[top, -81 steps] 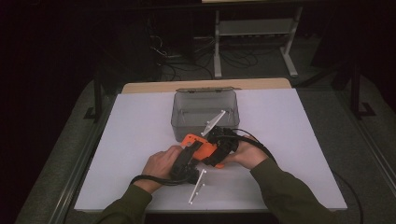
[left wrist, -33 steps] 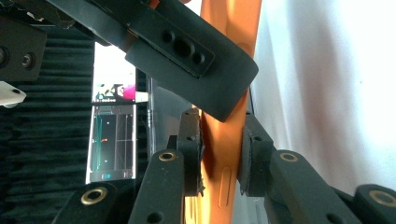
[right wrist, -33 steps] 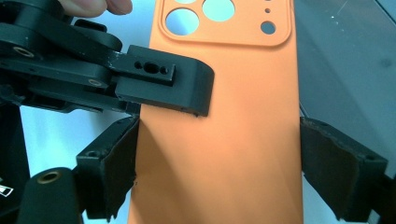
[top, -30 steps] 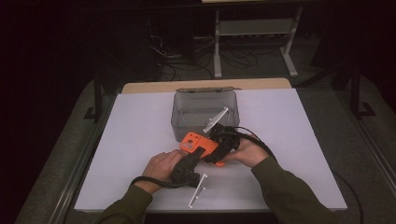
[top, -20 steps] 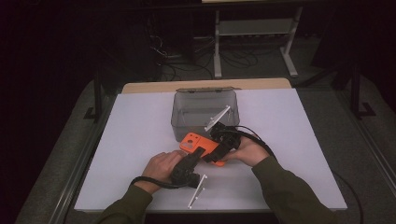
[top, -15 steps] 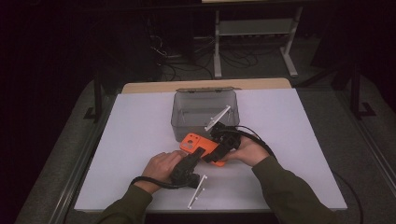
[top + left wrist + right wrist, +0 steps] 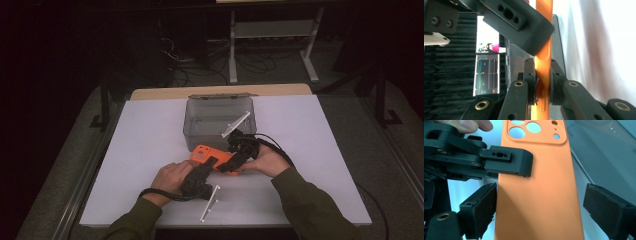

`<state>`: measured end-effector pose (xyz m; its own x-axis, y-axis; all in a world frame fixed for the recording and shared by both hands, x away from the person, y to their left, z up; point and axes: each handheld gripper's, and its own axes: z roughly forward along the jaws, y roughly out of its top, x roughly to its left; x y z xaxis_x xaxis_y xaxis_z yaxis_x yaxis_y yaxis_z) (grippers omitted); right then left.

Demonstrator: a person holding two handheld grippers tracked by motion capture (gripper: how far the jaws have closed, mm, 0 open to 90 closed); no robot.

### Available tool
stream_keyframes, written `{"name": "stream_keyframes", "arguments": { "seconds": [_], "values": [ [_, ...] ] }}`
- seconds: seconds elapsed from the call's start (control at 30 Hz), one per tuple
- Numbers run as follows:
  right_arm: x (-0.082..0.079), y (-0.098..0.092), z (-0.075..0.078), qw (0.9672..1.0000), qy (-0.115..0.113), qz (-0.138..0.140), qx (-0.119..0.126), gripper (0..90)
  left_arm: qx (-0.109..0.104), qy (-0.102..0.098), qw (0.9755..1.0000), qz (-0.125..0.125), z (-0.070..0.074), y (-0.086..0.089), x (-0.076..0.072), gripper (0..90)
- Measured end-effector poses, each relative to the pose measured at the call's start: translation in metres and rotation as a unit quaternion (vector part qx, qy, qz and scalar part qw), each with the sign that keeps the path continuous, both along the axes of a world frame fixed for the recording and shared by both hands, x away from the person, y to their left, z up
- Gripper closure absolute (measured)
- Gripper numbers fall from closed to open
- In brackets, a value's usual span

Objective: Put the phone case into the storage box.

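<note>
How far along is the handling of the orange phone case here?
Done: left claw is clamped on the orange phone case. In hand: right claw has just been opening, its pads off the case's edges. Left: placing it, perhaps in the grey bin, which looks empty.

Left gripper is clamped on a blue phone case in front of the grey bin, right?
Not blue: the phone case is orange, as the right gripper view shows. The left gripper is clamped on it, in front of the grey bin.
</note>
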<state>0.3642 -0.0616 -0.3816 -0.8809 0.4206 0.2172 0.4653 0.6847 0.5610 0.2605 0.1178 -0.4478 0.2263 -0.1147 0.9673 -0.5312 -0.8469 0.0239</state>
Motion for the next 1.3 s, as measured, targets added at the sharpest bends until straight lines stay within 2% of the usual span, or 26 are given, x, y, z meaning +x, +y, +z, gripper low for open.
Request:
{"name": "stream_keyframes", "arguments": {
  "seconds": [0.23, 0.57, 0.9, 1.23, 1.3],
  "values": [
    [-0.003, -0.002, 0.002, 1.0000, -0.008, 0.000, 0.005, 4.8, -0.012, 0.012, 0.9998, 0.006, 0.001, 0.001, 0.000, 79.3],
    [-0.009, -0.011, 0.008, 0.9993, -0.034, -0.003, 0.015, 3.3, -0.026, 0.028, 0.9993, 0.005, 0.002, 0.002, 0.002, 79.3],
    [-0.016, -0.027, 0.011, 0.9983, -0.053, -0.013, 0.019, 2.2, -0.016, 0.036, 0.9992, 0.010, 0.002, 0.002, 0.004, 79.3],
    [-0.027, -0.049, 0.006, 0.9967, -0.065, -0.038, 0.031, 0.0, -0.017, 0.041, 0.9989, 0.013, 0.003, 0.003, 0.004, 79.4],
    [-0.030, -0.055, 0.003, 0.9963, -0.064, -0.048, 0.031, 0.0, -0.009, 0.039, 0.9991, 0.017, 0.003, 0.003, 0.003, 79.4]
  ]
}}
